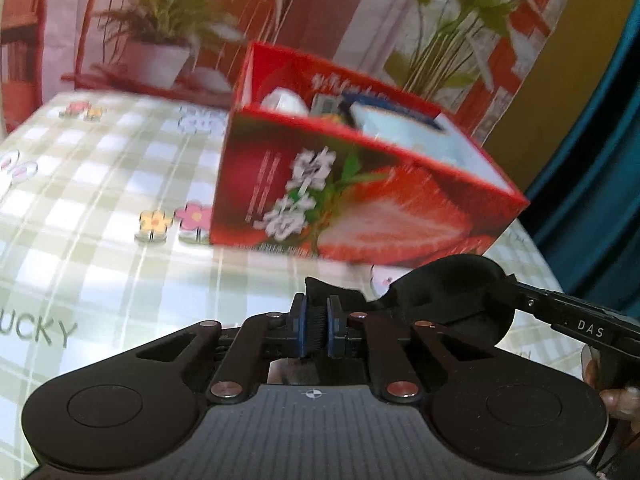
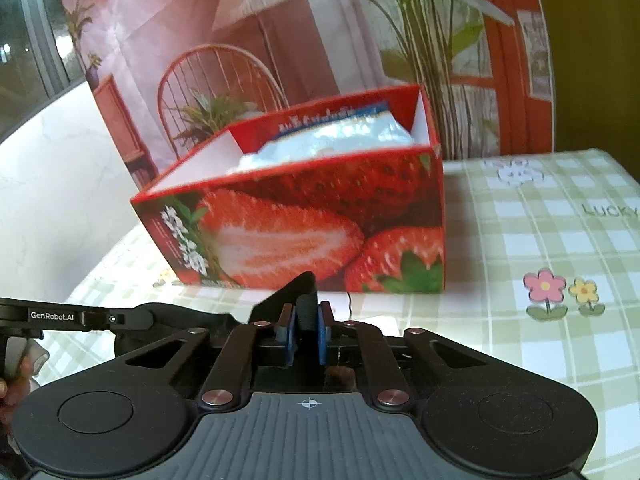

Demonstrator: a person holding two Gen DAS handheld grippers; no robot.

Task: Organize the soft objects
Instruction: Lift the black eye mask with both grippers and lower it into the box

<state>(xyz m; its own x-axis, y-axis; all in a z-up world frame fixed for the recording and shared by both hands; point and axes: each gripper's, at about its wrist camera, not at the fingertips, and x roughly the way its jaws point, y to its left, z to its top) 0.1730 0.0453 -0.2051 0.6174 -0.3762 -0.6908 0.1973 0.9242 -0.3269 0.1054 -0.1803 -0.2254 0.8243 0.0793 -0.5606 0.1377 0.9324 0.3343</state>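
Observation:
A black soft cloth piece (image 1: 448,292) is stretched between both grippers just above the table. My left gripper (image 1: 318,326) is shut on one end of it. My right gripper (image 2: 307,330) is shut on the other end (image 2: 296,288). In front stands an open red strawberry-print box (image 1: 360,208), also in the right wrist view (image 2: 312,232). Inside lie a light blue packet (image 2: 332,140), a white round item (image 1: 286,102) and a dark item (image 1: 326,106). The right gripper's arm (image 1: 576,320) shows in the left view; the left one (image 2: 76,316) in the right view.
The table has a green-checked cloth with flower prints (image 2: 560,292). A printed backdrop with a chair and plants (image 2: 224,80) stands behind the box. The table edge drops off at the left in the right wrist view (image 2: 100,264). A blue curtain (image 1: 600,180) hangs right.

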